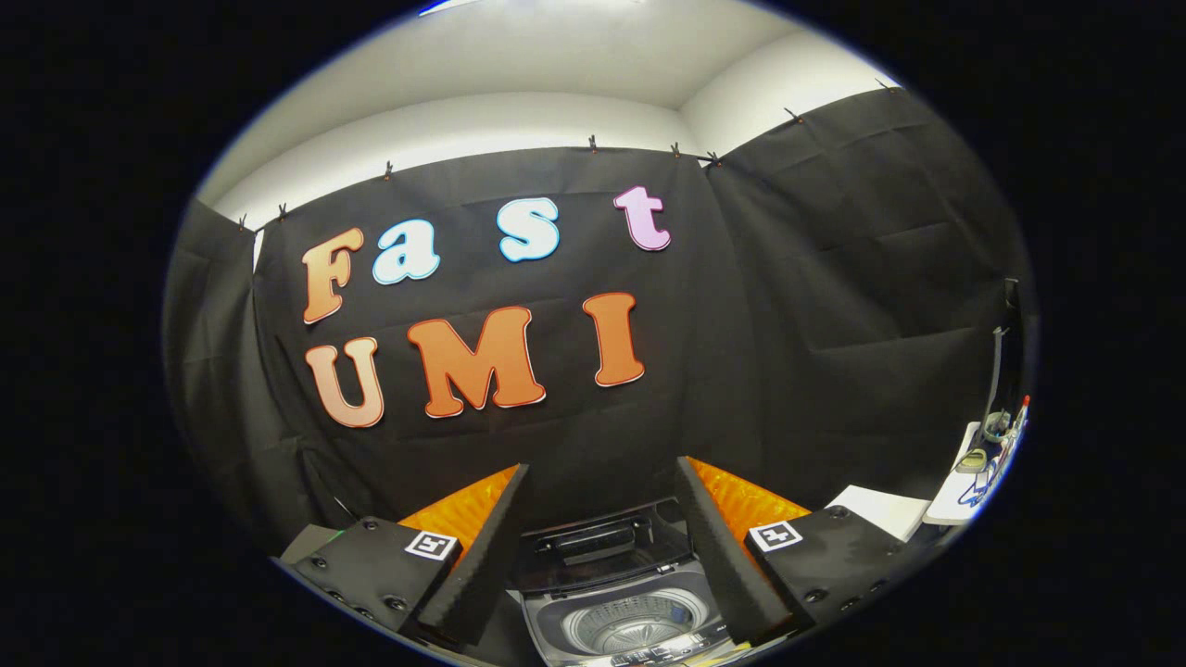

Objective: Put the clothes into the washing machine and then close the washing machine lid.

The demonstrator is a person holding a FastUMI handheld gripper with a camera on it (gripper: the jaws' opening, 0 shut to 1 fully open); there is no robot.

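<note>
Washing machine (621, 616) sits low between the spread fingers of the tool (607, 556), its lid (602, 547) raised upright at the back and the drum (632, 628) exposed below. Tool is wide open and holds nothing. Black cloth wall (815, 306) stands close behind the machine. To the right, a white surface (885, 509) carries small items, too blurred to identify.
</note>
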